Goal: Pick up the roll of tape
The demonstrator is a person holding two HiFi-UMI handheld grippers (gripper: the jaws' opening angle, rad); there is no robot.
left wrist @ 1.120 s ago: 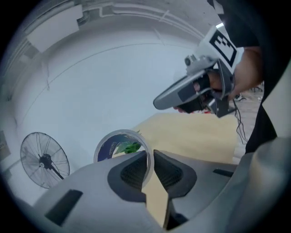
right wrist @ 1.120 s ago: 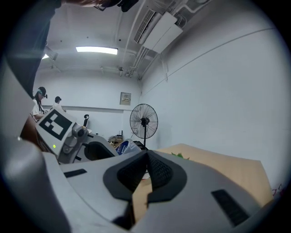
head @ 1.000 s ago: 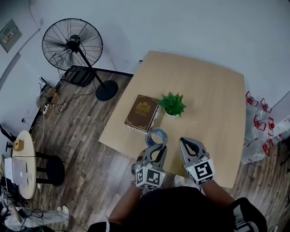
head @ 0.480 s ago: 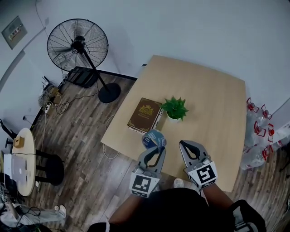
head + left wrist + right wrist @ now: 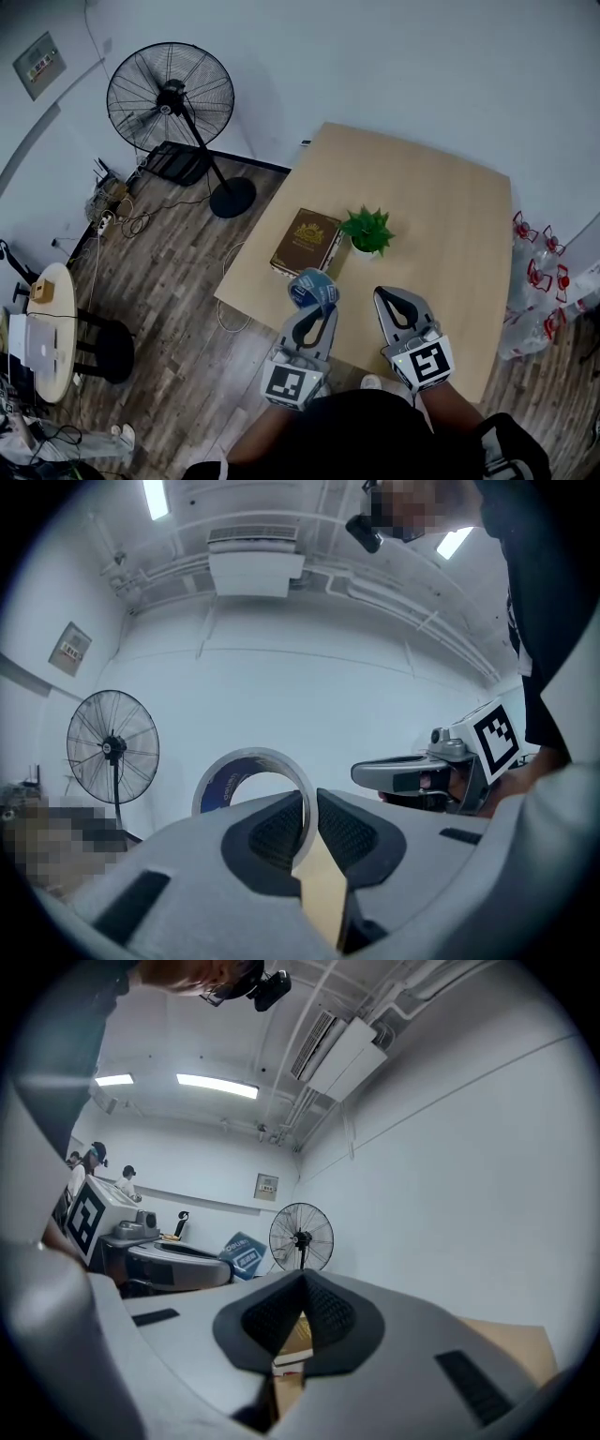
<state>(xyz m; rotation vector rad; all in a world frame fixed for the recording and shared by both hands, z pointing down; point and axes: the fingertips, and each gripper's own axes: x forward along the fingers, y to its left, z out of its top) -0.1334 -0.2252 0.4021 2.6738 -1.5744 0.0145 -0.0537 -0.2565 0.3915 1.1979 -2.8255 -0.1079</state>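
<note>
left gripper view: jaws tight on tape (image 5: pixel 217 785)

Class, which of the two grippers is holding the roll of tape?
The left gripper: its fingers pinch the wall of the roll of tape. The right gripper is shut with nothing between its fingers.

There are two grippers, the left gripper (image 5: pixel 317 307) and the right gripper (image 5: pixel 393 297), one roll of tape (image 5: pixel 309 284), one book (image 5: pixel 307 241), one potted plant (image 5: pixel 367 231), one wooden table (image 5: pixel 441 225), one standing fan (image 5: pixel 169 97) far left, and one small round table (image 5: pixel 47 337) near left.
</note>
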